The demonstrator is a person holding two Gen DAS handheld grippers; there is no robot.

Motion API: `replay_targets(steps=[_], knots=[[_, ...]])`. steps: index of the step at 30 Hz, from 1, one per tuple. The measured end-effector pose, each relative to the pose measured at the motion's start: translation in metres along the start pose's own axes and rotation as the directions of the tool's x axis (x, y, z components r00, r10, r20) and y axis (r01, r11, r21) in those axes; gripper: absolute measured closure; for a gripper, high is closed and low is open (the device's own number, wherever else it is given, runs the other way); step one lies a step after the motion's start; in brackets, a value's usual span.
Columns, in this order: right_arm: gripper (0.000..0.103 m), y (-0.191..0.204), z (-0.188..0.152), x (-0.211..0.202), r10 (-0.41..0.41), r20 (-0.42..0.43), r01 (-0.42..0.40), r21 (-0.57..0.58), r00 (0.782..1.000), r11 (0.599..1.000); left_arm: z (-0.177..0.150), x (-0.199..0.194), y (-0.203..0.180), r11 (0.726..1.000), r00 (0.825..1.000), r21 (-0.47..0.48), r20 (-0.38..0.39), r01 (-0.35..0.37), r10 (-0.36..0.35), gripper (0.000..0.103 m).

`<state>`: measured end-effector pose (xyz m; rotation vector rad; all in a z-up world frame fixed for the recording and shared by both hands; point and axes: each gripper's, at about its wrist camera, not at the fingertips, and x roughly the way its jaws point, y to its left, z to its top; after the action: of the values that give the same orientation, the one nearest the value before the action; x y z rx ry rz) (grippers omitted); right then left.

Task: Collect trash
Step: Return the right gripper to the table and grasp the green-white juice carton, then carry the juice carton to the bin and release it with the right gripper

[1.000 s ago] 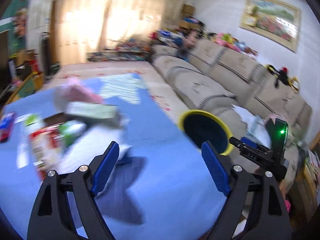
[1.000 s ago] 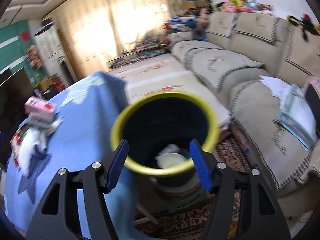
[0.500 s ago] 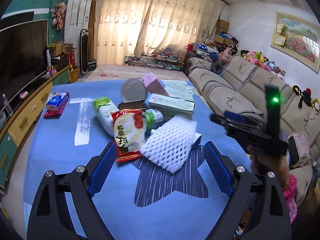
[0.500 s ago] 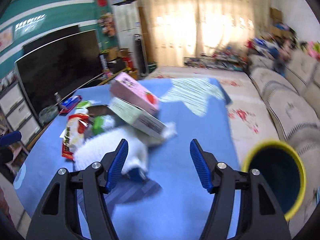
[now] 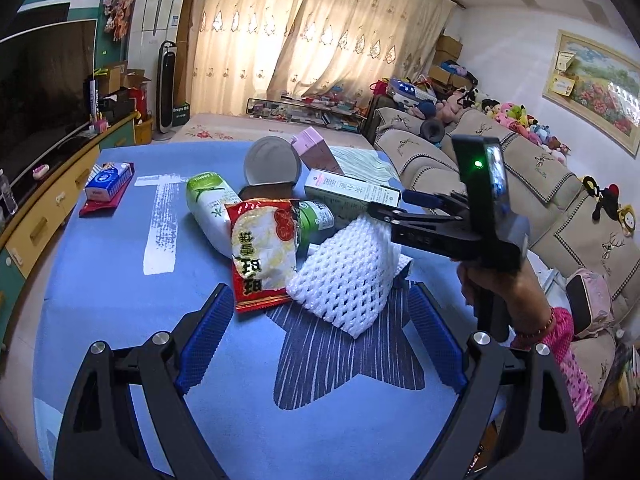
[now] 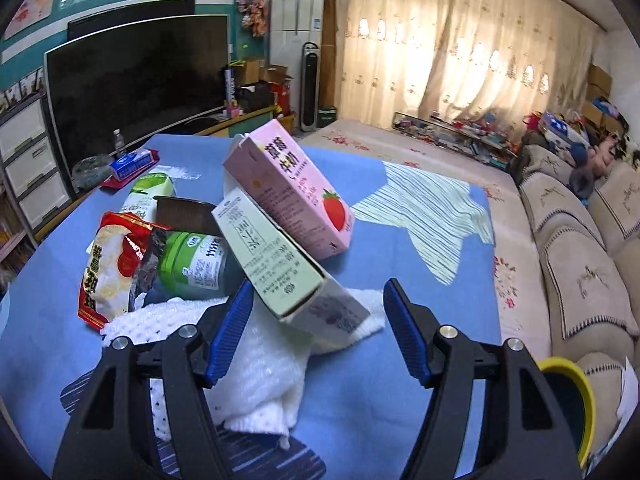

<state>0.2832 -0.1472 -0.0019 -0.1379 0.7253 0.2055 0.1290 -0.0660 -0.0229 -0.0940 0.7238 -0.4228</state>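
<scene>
Jaws of the left gripper (image 5: 316, 336) stand wide apart over the blue tablecloth (image 5: 100, 300), empty, just near of the white foam net sleeve (image 5: 346, 276). Those of the right gripper (image 6: 318, 330) have just been opening, parted around the near end of the pale green carton (image 6: 272, 258), not pressing it; its long axis runs near-right to far-left. Behind it the pink strawberry milk carton (image 6: 292, 196) lies tilted, parallel. At far right sits the yellow-rimmed bin (image 6: 572, 404).
</scene>
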Motion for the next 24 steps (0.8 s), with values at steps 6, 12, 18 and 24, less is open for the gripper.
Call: replay_targets(steps=[6, 12, 18, 24], knots=[[0.049, 0.006, 0.004, 0.023, 0.058, -0.032, -0.059, -0.053, 0.998, 0.997, -0.001, 0.007, -0.006, 1.0, 1.0, 0.013, -0.014, 0.004, -0.004, 0.016], [0.074, 0.001, 0.002, 0.009, 0.109, 0.0, -0.109, -0.028, 0.994, 0.994, 0.0, 0.013, -0.009, 1.0, 1.0, 0.016, -0.021, 0.008, -0.008, 0.016], [0.075, 0.006, 0.001, -0.017, 0.164, 0.047, -0.163, -0.037, 0.985, 0.986, -0.001, 0.018, -0.014, 0.999, 1.0, 0.03, -0.027, 0.013, -0.012, 0.016], [0.075, 0.007, -0.005, -0.049, 0.164, 0.101, -0.161, -0.035, 0.981, 0.986, -0.002, 0.021, -0.016, 0.999, 0.999, 0.038, -0.034, 0.011, -0.01, 0.016]])
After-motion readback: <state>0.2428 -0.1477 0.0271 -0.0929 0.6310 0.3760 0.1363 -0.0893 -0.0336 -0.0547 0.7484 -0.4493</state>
